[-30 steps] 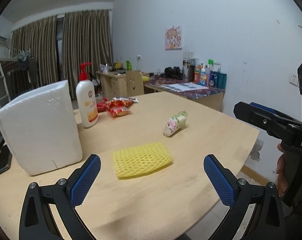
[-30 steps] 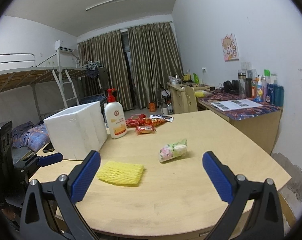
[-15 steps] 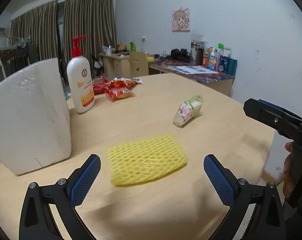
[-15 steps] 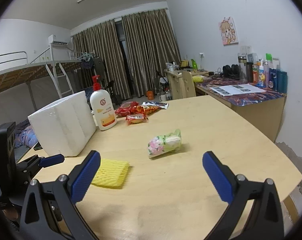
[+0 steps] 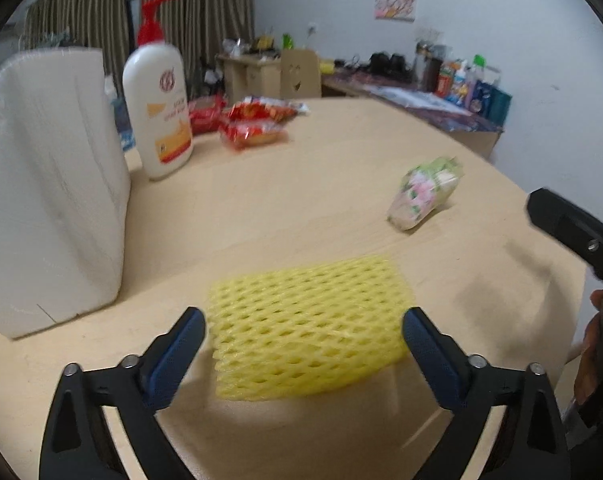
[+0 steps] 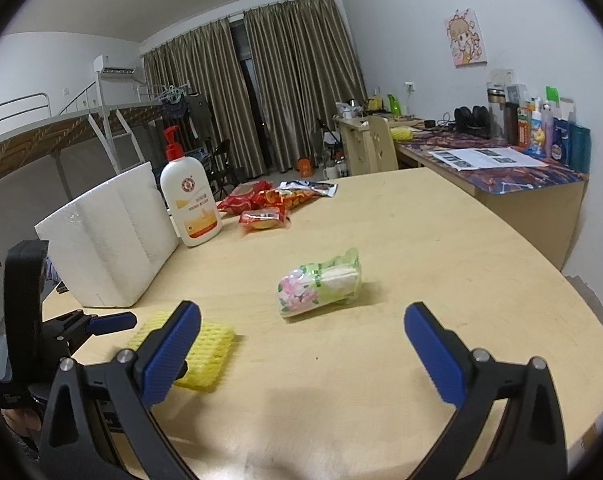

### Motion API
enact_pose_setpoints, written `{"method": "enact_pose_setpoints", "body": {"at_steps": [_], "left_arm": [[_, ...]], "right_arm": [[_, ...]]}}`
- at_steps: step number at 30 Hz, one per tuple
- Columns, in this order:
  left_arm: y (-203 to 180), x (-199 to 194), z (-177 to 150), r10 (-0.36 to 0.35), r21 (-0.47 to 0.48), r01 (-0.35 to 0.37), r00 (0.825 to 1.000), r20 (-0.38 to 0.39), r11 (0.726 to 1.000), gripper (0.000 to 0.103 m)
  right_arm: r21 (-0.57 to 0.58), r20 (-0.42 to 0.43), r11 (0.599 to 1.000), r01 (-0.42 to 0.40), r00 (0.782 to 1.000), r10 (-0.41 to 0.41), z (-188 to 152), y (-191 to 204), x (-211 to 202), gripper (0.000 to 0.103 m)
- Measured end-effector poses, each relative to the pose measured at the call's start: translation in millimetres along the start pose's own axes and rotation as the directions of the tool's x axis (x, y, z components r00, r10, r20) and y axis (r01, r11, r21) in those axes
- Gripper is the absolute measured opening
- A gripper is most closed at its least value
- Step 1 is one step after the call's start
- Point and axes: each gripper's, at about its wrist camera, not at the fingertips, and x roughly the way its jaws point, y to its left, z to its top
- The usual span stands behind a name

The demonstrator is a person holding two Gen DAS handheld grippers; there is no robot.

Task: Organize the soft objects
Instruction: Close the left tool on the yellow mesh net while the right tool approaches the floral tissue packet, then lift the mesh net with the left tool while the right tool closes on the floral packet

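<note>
The yellow foam mesh sleeve (image 5: 307, 326) lies flat on the pale wooden table (image 5: 341, 208), framed by the left gripper (image 5: 303, 336), whose jaws are closing but not yet touching it. It looks featherlight and squashy; pinching its two long edges should hold it. The right gripper (image 6: 301, 346) gapes empty near the floral plastic-wrapped tissue pack (image 6: 319, 282). No label is legible.

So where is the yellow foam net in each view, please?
Left wrist view: yellow foam net lies low in the centre, between the fingers of the left gripper, whose jaws are closing.
Right wrist view: lower left, partly hidden behind a finger of the right gripper.
Shared landmark: the lotion bottle.
</note>
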Motion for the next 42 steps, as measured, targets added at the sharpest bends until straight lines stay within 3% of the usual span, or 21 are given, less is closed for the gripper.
{"method": "enact_pose_setpoints", "body": {"at_steps": [2,8,14,18,19,20,28,34,42], "left_arm": [[1,7,1,-0.007,-0.007,0.007,0.999,-0.039,1.000,0.088],[1,7,1,0.004,-0.010,-0.004,1.000,-0.031,1.000,0.085],[2,5,0,-0.014,-0.019,0.014,1.000,-0.017,1.000,0.068],[11,1,-1,-0.012,-0.067,0.013,1.000,0.008,0.998,0.032],[16,1,-1,-0.058,-0.088,0.059,0.998,0.013,0.994,0.013],[17,3,-1,-0.085,-0.094,0.085,0.996,0.005,0.992,0.011],[11,-1,-1,-0.111,-0.070,0.112,0.994,0.025,0.991,0.010],[15,-15,-3,-0.135,-0.072,0.142,0.986,0.101,0.987,0.009],[17,-16,-3,-0.133,-0.084,0.142,0.986,0.101,0.986,0.009]], "right_arm": [[0.000,-0.006,1.000,-0.006,1.000,0.006,2,-2,3,0.103],[0.000,-0.031,1.000,-0.006,0.999,0.006,6,-10,14,0.103],[-0.014,-0.061,1.000,0.001,0.998,-0.002,9,-14,21,0.103],[-0.033,-0.077,0.999,0.005,0.997,-0.008,11,-13,25,0.103],[-0.037,-0.081,0.999,0.006,0.997,-0.009,12,-12,26,0.103],[-0.040,-0.084,0.999,0.006,0.996,-0.009,13,-12,27,0.103],[-0.071,-0.128,0.997,0.013,0.992,-0.022,18,-6,43,0.103],[-0.085,-0.156,0.996,0.023,0.987,-0.036,25,-2,57,0.103],[-0.054,-0.219,0.996,0.068,0.972,-0.079,29,-6,80,0.103]]}}
